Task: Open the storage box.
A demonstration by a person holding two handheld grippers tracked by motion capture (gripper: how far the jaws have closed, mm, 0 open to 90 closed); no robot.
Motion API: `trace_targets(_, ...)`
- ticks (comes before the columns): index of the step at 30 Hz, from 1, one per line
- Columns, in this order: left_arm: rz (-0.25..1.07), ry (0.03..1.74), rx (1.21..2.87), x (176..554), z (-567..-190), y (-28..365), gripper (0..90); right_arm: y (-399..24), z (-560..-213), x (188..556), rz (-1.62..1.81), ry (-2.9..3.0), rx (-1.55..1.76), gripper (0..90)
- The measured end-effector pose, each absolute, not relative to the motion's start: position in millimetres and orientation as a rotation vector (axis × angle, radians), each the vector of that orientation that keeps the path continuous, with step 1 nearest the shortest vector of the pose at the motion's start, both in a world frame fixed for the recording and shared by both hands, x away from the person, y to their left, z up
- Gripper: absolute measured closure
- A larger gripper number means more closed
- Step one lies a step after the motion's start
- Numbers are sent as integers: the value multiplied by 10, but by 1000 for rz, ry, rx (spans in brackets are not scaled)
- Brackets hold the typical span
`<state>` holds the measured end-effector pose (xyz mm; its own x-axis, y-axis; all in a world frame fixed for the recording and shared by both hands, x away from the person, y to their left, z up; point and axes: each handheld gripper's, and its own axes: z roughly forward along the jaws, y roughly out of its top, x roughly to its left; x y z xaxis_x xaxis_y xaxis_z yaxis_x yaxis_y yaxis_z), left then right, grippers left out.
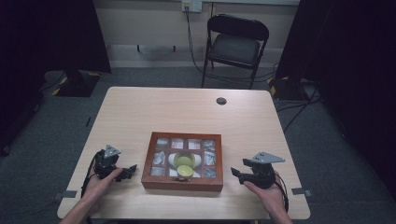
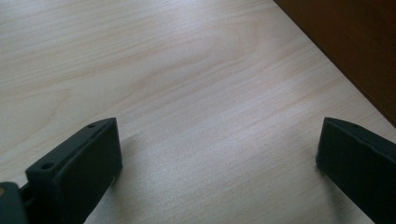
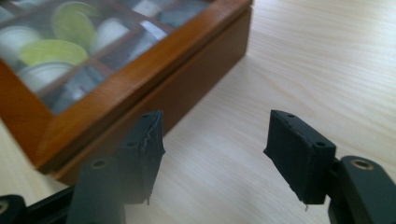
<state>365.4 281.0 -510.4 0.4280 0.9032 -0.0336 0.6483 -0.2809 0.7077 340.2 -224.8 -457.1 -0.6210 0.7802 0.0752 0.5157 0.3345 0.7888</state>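
Observation:
A wooden box (image 1: 182,183) with a glass-paned lid divided into small squares lies near the table's front edge, in the middle. Through the glass I see white cups with yellow-green tops (image 1: 185,162) and pale packets. My left gripper (image 1: 132,170) rests on the table just left of the box, jaws open wide over bare wood (image 2: 219,149); the box's side (image 2: 355,42) shows at the upper right there. My right gripper (image 1: 236,173) sits right of the box, pointing at its corner (image 3: 154,88). Its jaws (image 3: 215,140) stand apart with nothing between them.
The light wooden table (image 1: 187,112) has a round dark grommet (image 1: 221,101) near its far edge. A black folding chair (image 1: 236,44) stands beyond the table, with cables on the floor beside it. Dark curtains hang at both sides.

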Motion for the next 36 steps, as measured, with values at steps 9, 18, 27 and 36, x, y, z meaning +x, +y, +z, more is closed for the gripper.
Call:
trace_targets(9,502,1302,2035,3654,-5102,2813,0,-2032,-4396,3317,1283,2382,1077,484)
trace_targets(18,502,1302,2036,3654,-5102,2813,0,-1627,-4256,3346,1334,2491,937,539)
trace_targets(27,502,1302,2035,3654,-5102,2813,0,-1153,-4202,3412,1343,2632,806,602)
trace_targets(36,502,1302,2035,3654,-5102,2813,0,-816,-4266,3431,1353,2724,698,722)
